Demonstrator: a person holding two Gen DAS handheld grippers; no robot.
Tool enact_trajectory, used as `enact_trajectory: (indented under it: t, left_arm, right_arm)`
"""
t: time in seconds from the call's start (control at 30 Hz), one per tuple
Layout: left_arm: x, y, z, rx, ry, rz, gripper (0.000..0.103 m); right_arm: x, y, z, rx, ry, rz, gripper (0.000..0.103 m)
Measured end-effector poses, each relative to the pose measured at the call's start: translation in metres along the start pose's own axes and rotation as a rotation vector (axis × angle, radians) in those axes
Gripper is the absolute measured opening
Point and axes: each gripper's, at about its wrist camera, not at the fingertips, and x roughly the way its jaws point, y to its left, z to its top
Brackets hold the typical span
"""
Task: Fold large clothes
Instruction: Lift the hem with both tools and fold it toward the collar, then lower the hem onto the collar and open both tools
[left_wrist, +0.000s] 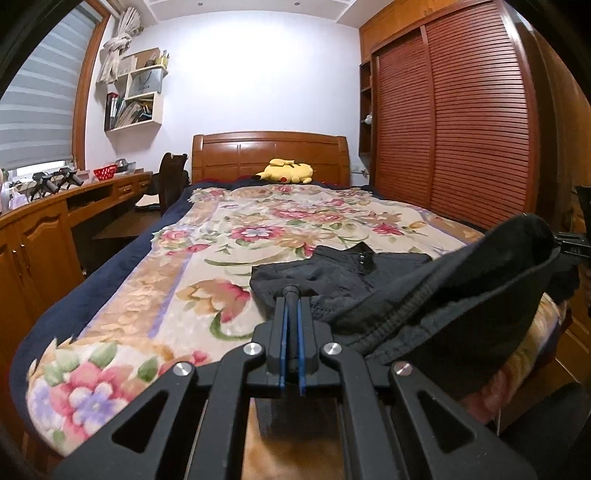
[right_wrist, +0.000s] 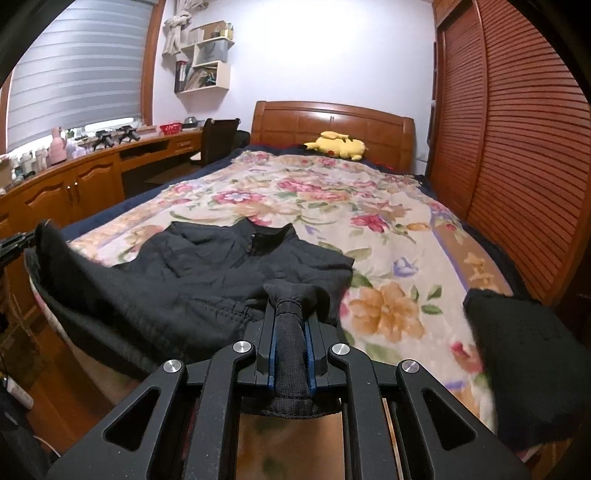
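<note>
Both claws pinch the black jacket over the bed.

A floral blanket covers the bed, and a yellow plush toy lies at its far end, just in front of the wooden headboard. Left of the bed runs a wooden desk carrying a red basket, with white wall shelves above it. Right of the bed stands a slatted wardrobe.
</note>
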Motion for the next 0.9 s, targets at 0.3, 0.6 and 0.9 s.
enact_trajectory:
  t: [0.3,0.6,0.9]
  left_arm:
    - [0.12,0.01,0.015,0.011,0.086,0.045,0.001]
    - [0.191,0.017,0.023,0.037,0.139,0.057,0.001]
    - [0.236,0.03,0.054,0.008,0.12,0.043,0.001]
  right_arm:
    - [0.129,-0.015,0.008,-0.068,0.112,-0.019,0.009]
    - [0.198,-0.033,0.004,-0.046,0.167,-0.008,0.01]
    - [0.218,-0.051,0.042,-0.06,0.113,-0.072,0.01]
